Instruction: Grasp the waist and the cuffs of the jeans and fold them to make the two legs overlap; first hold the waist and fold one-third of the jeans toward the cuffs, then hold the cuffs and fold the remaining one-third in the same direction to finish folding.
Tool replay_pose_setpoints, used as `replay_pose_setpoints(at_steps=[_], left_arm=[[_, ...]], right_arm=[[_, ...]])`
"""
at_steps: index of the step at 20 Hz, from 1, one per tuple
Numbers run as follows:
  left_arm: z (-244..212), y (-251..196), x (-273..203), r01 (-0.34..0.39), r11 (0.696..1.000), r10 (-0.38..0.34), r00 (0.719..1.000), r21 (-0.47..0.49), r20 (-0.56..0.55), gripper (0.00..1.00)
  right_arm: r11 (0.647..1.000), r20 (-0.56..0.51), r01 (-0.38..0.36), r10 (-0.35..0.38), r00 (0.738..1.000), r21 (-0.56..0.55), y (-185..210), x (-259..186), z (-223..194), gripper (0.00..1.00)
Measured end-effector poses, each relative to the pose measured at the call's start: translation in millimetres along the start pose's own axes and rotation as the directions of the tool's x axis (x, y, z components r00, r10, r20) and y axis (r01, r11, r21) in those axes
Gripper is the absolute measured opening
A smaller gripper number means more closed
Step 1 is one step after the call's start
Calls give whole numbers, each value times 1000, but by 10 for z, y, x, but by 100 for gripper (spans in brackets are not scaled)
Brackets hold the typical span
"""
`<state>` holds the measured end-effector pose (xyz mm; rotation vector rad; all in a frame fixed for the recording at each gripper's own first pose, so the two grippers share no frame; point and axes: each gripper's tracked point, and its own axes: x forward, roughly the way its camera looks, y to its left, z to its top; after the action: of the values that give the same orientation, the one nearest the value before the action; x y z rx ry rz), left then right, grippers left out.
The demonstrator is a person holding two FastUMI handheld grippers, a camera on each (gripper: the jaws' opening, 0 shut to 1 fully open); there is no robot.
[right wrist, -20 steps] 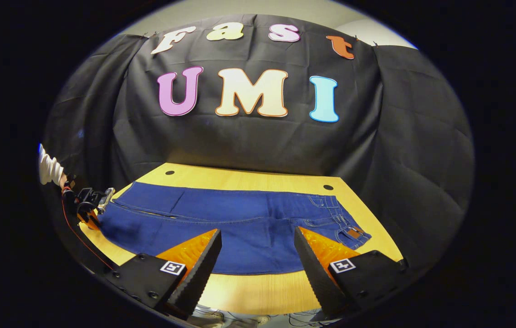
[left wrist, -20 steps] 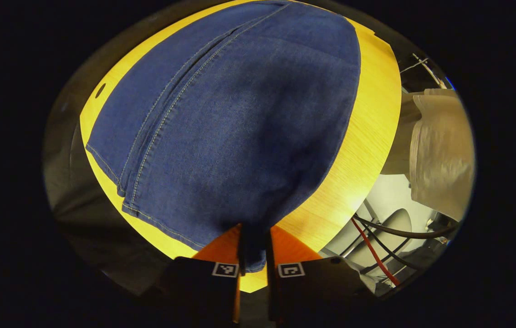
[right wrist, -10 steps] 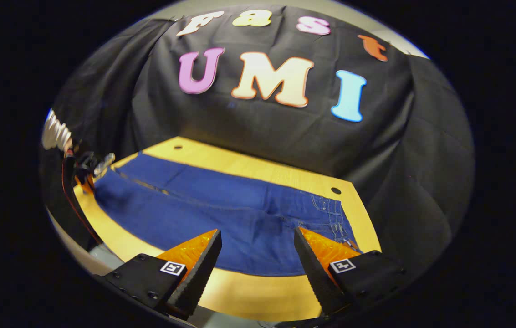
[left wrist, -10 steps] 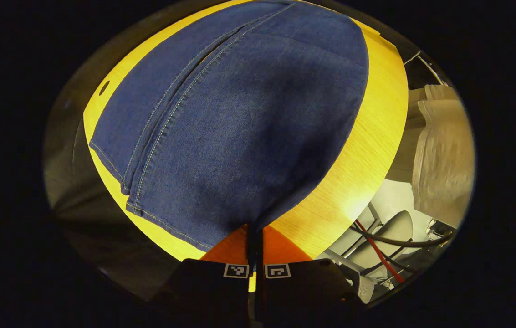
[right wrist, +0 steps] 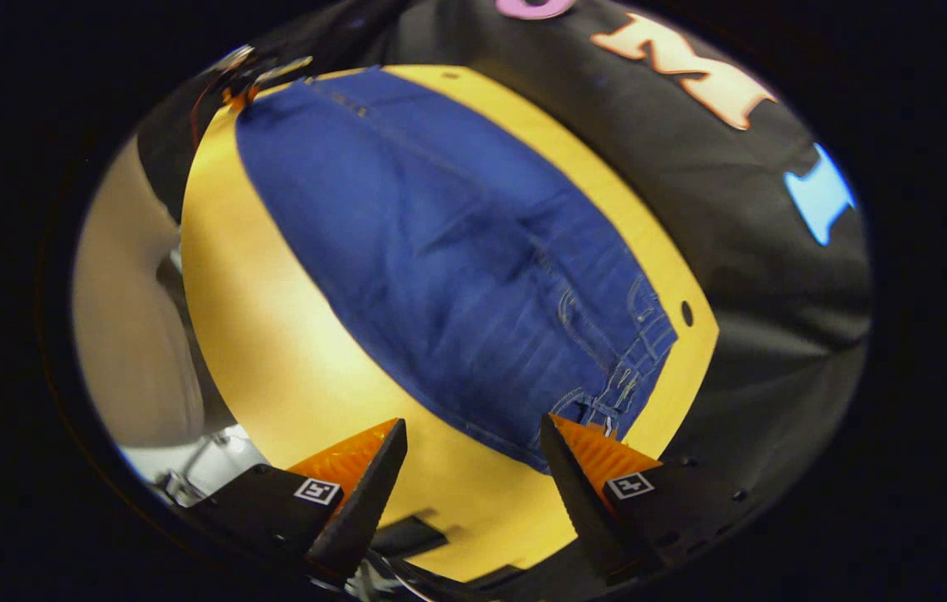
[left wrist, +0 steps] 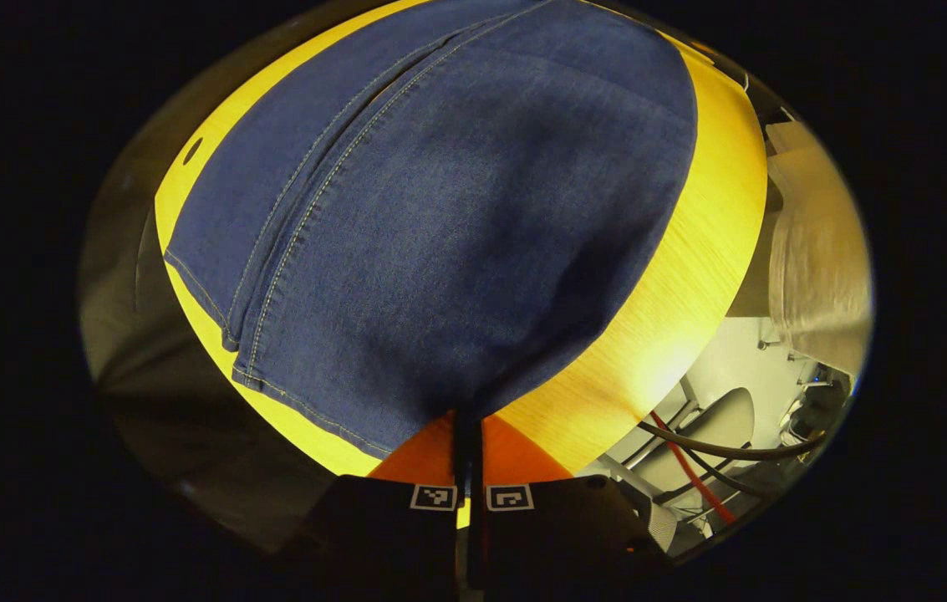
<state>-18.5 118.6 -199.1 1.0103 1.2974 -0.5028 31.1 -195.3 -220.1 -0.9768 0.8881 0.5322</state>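
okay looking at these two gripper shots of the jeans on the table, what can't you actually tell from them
- Left gripper view: the cuff corner sits between the left gripper's closed fingers, so the depth of the bite on the jeans is hidden.
- Left gripper view: the waist is cut off at the top edge.
- Right gripper view: the open right gripper hovers near the waistband; its height above the table cannot be judged.
- Right gripper view: the pale shape at left is blurred.

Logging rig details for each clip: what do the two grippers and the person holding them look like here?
Each gripper has a black body carrying two small square black-and-white markers, one at the base of each of its tapering, wedge-shaped fingers: left gripper, right gripper. Red and black cables hang below the table edge in the left gripper view. The person wears a light, pale garment, blurred there.
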Motion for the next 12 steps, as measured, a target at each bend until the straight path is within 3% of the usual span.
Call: replay_pose_setpoints(at_steps=[5, 11, 12], left_arm=[[-7, -2, -17, -17, 1000, 16, 998, -18, -56, 0], [-9, 2, -33, -11, 999, 7, 995, -33, -104, 0], [-4, -1, -38, -8, 999, 5, 994, -34, -108, 0]], right_arm=[[986, -137, -125, 110, 984, -110, -50, 368, -290, 99], [958, -205, -266, 241, 949, -109, 48, 621, -311, 97], [949, -219, -301, 275, 936, -94, 90, 615, -321, 93]])
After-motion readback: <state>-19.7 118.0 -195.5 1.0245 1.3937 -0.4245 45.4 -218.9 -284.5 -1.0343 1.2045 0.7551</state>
